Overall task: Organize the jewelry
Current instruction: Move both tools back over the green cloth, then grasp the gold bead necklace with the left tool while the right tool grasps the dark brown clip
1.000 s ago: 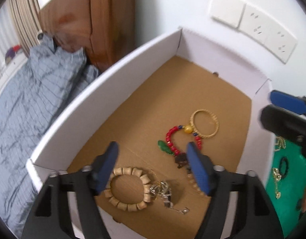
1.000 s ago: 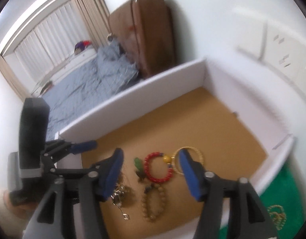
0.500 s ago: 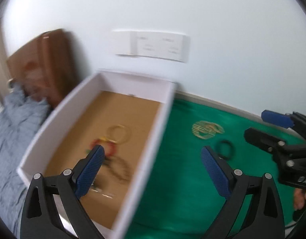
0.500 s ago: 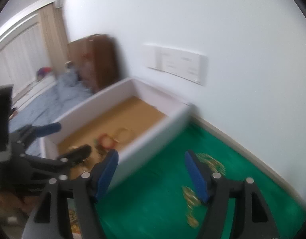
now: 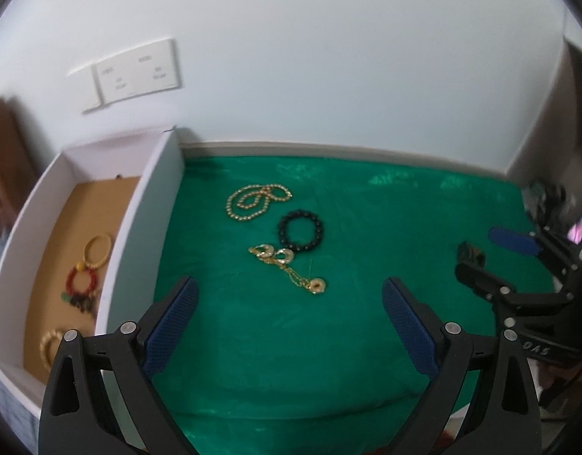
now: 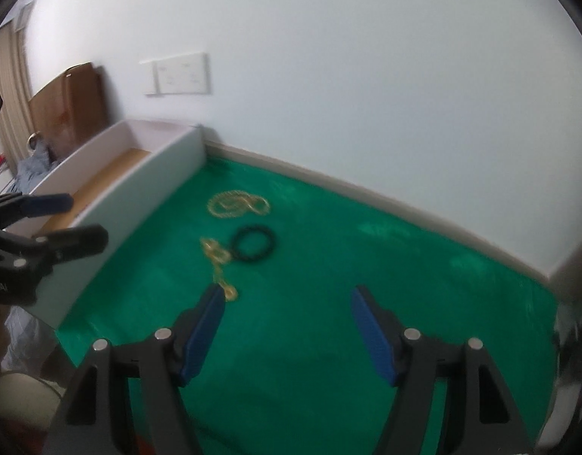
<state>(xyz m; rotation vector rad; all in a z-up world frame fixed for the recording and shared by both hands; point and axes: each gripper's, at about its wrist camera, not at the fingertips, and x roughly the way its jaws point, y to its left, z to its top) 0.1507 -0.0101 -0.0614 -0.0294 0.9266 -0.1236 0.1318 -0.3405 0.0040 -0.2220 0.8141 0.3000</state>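
Note:
On the green cloth (image 5: 366,227) lie a gold bead necklace (image 5: 255,201), a black bead bracelet (image 5: 301,230) and a gold pendant chain (image 5: 287,267). They also show in the right wrist view: necklace (image 6: 238,204), bracelet (image 6: 255,243), chain (image 6: 217,261). The white box (image 5: 147,227) at the left holds a gold bangle (image 5: 97,250), a red bead bracelet (image 5: 82,282) and a wooden bracelet (image 5: 50,345). My left gripper (image 5: 289,303) is open and empty above the cloth. My right gripper (image 6: 287,303) is open and empty; it also shows in the left wrist view (image 5: 484,258).
A white wall with a socket panel (image 5: 135,74) stands behind the table. The box's long wall (image 6: 139,204) borders the cloth on the left. A bed and wooden headboard (image 6: 69,102) lie beyond the box. Dark clutter (image 5: 548,204) sits at the far right.
Both grippers have swung right, from over the box's inside to over the green cloth. Both stayed open and empty. The jewelry on the cloth has come into view.

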